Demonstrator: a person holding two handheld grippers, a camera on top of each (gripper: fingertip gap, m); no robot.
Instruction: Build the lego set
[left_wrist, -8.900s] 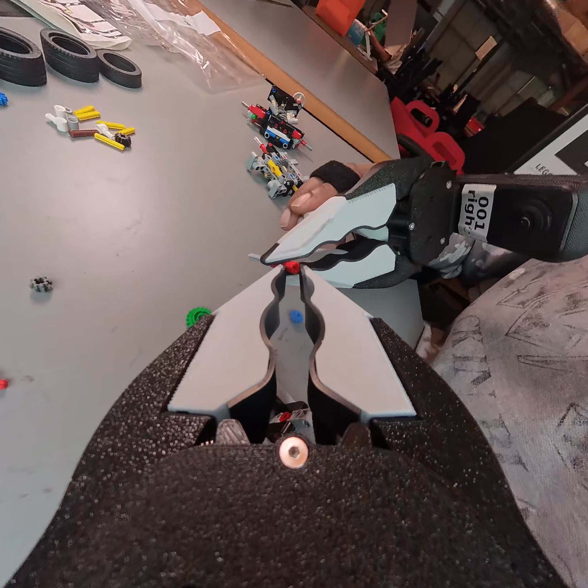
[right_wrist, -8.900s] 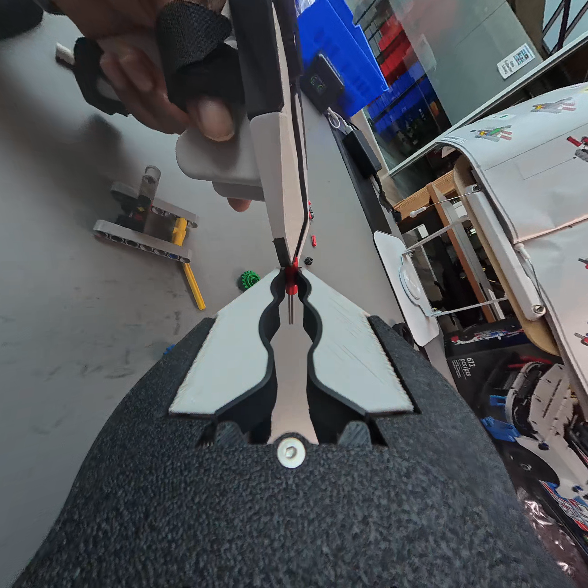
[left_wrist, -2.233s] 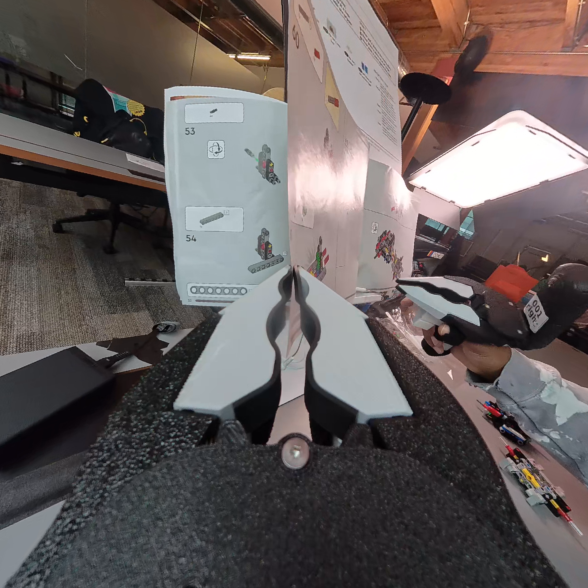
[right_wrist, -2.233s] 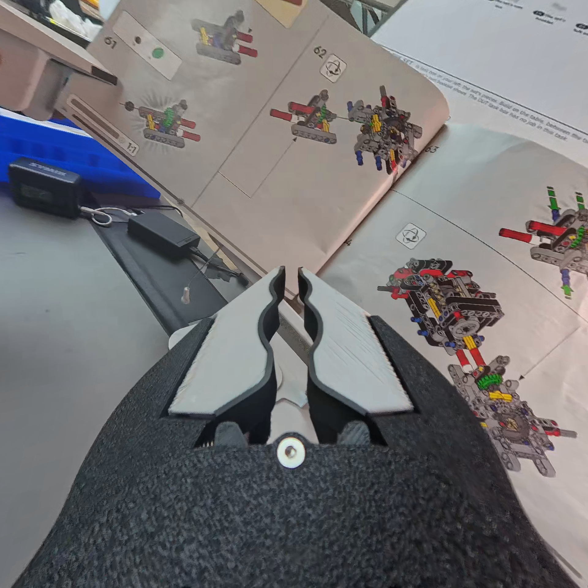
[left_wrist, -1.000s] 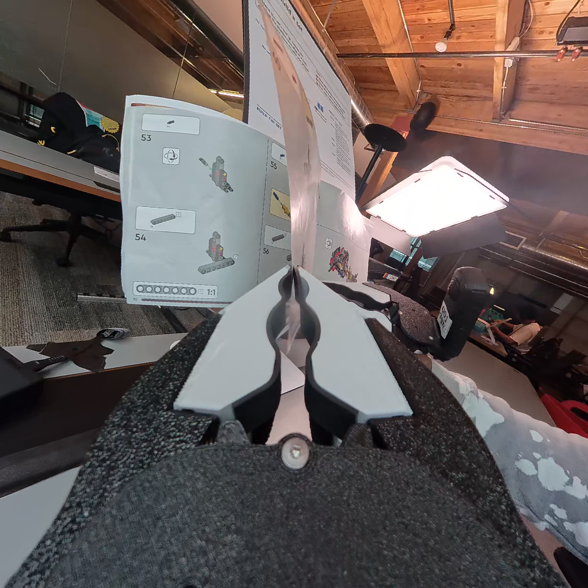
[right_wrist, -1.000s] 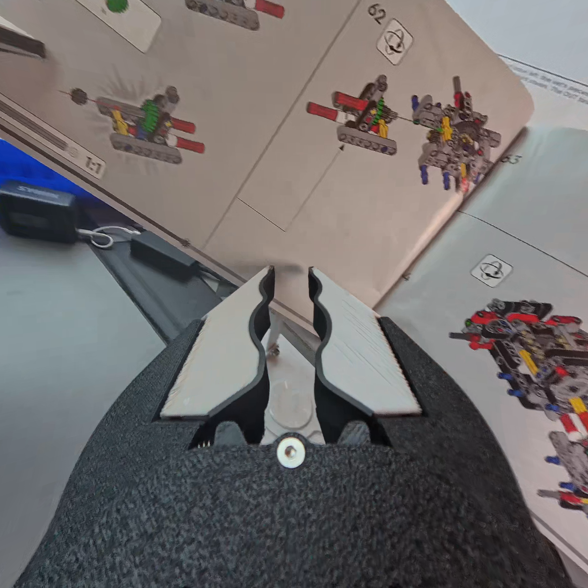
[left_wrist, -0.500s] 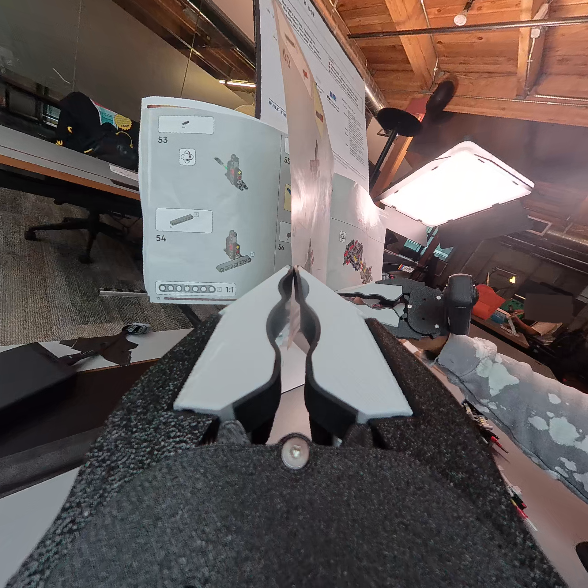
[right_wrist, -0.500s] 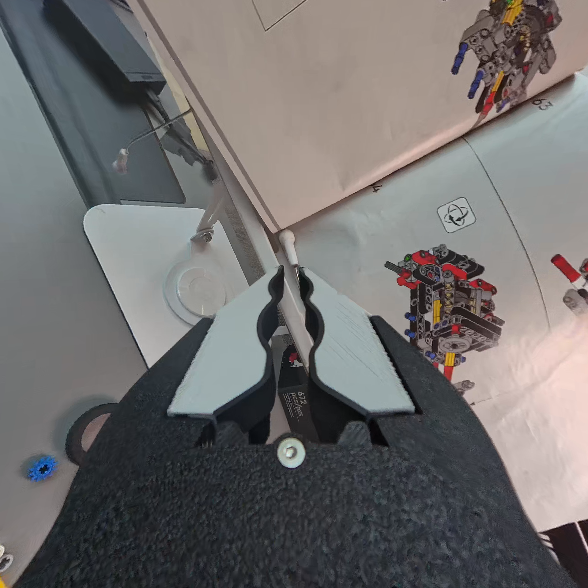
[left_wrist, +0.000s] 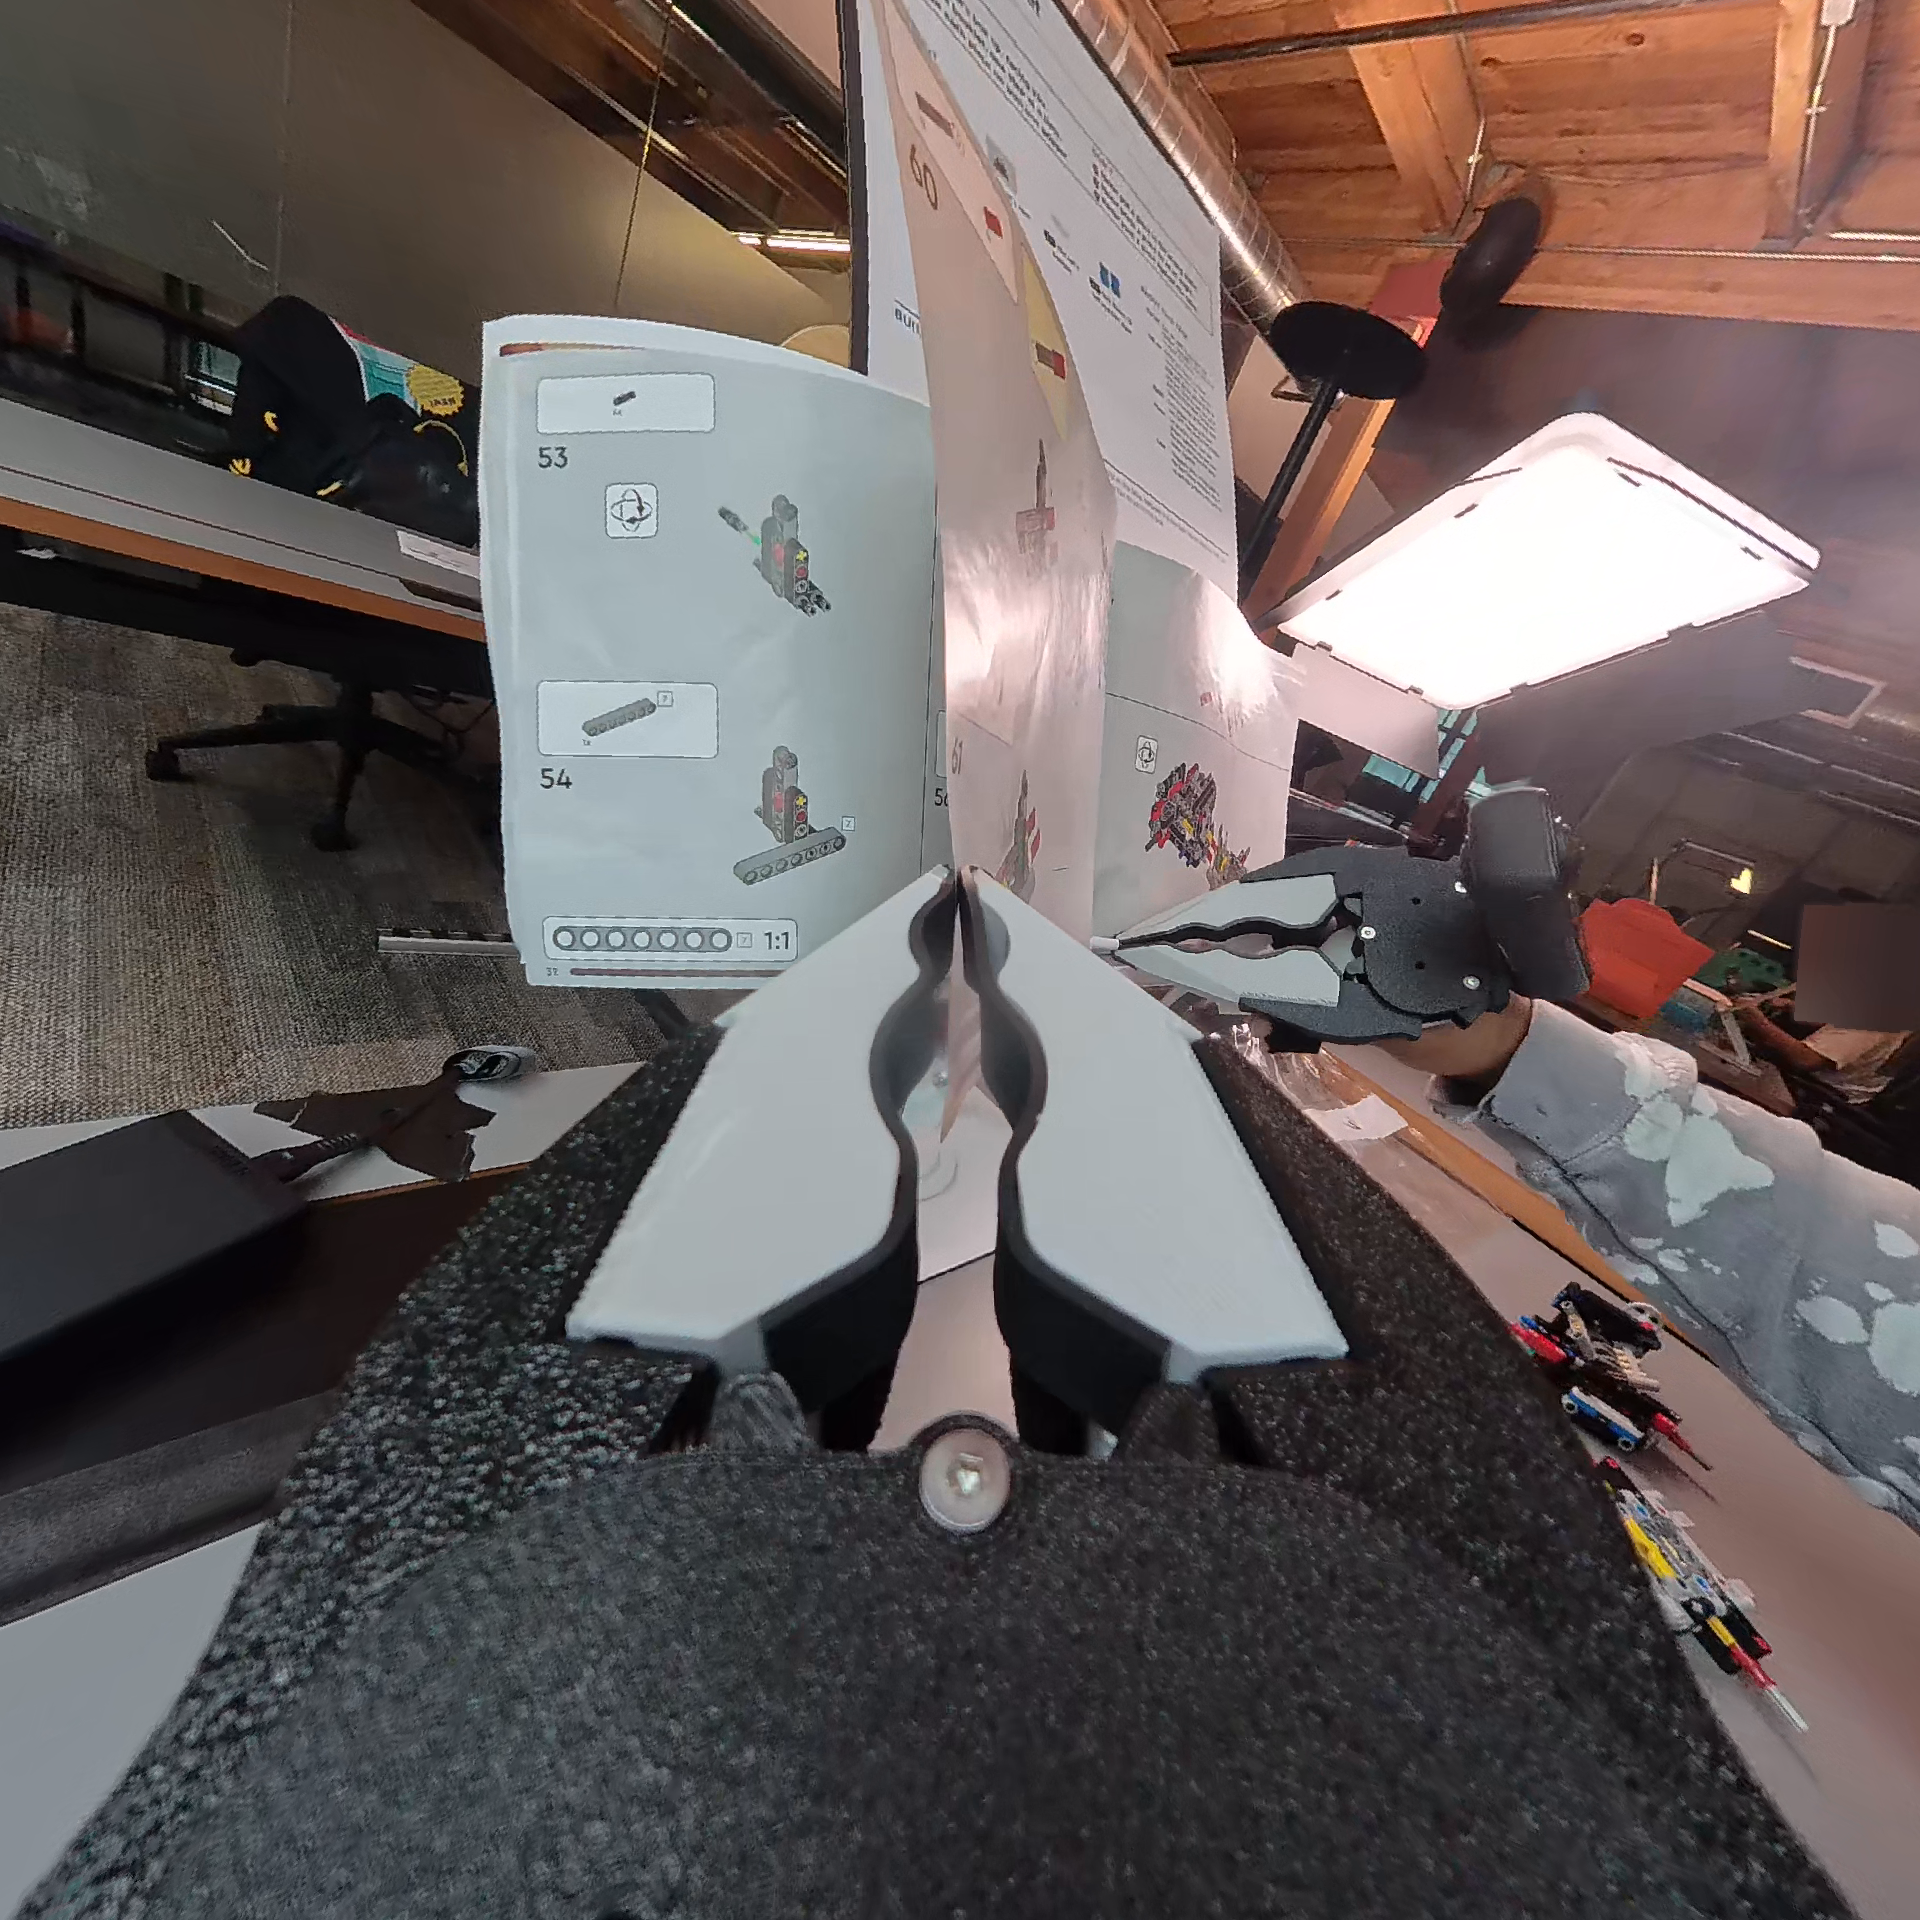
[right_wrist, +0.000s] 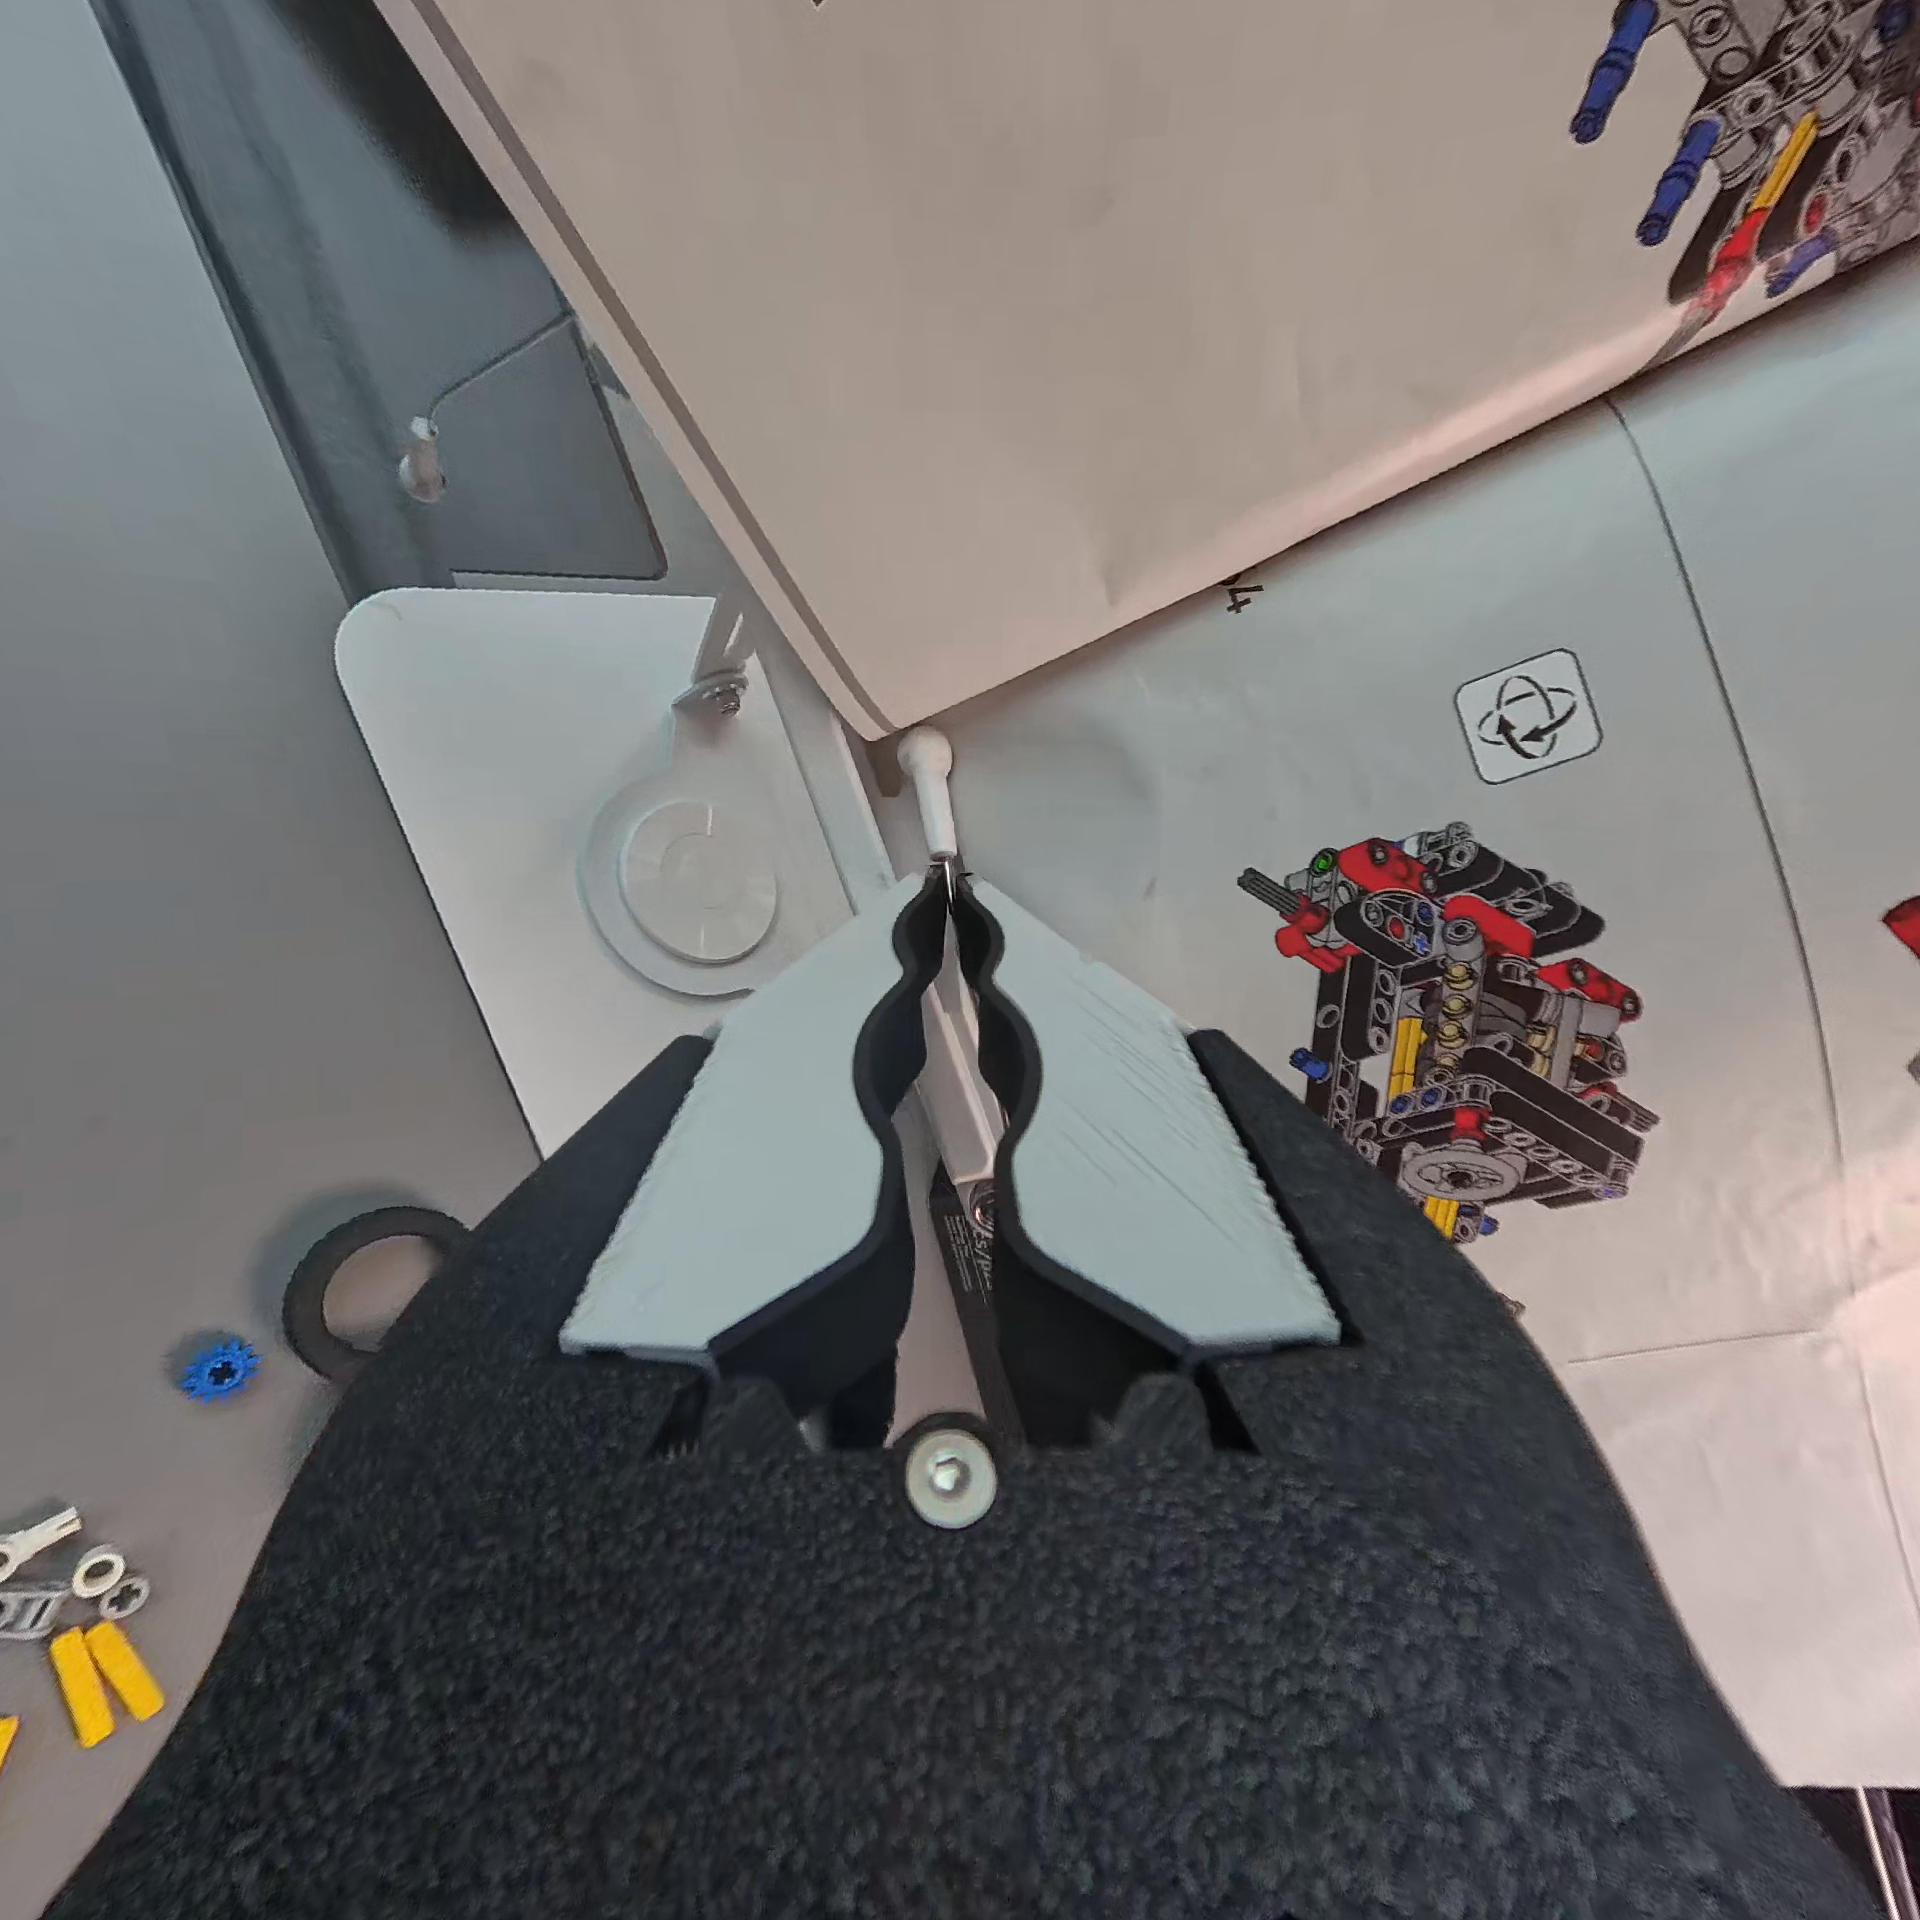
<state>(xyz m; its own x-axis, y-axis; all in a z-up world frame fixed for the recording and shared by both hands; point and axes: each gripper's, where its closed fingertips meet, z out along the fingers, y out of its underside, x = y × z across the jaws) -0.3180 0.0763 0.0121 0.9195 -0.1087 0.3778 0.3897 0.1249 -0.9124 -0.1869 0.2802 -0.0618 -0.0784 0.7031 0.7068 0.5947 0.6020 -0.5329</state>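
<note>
The instruction booklet (left_wrist: 707, 623) stands open on a white stand (right_wrist: 499, 727). My left gripper (left_wrist: 956, 878) is shut on the lower edge of one page (left_wrist: 1023, 623) and holds it upright, edge-on. My right gripper (right_wrist: 951, 883) is shut on the stand's thin page-holder wire, just below its white tip (right_wrist: 925, 769), at the bottom corner of the lifted page (right_wrist: 1039, 364). The right gripper also shows in the left wrist view (left_wrist: 1132, 943), to the right of the booklet. Two built lego sub-assemblies (left_wrist: 1605, 1361) (left_wrist: 1704, 1621) lie on the grey table at the right.
A black tyre (right_wrist: 343, 1288), a blue gear (right_wrist: 218, 1366) and yellow pins (right_wrist: 104, 1673) lie on the table left of the stand. A black box (left_wrist: 104, 1236) sits at the left. A lit lamp panel (left_wrist: 1538, 561) hangs behind the booklet. The grippers' ends are close to 25 cm from one another. From my right tips it is roughly 20 cm to the blue gear (right_wrist: 218, 1366); from my left, 35 cm.
Both grippers left the table and the red piece for the booklet. The left stays shut on the page. The right dropped to the stand's wire and closed on it.
</note>
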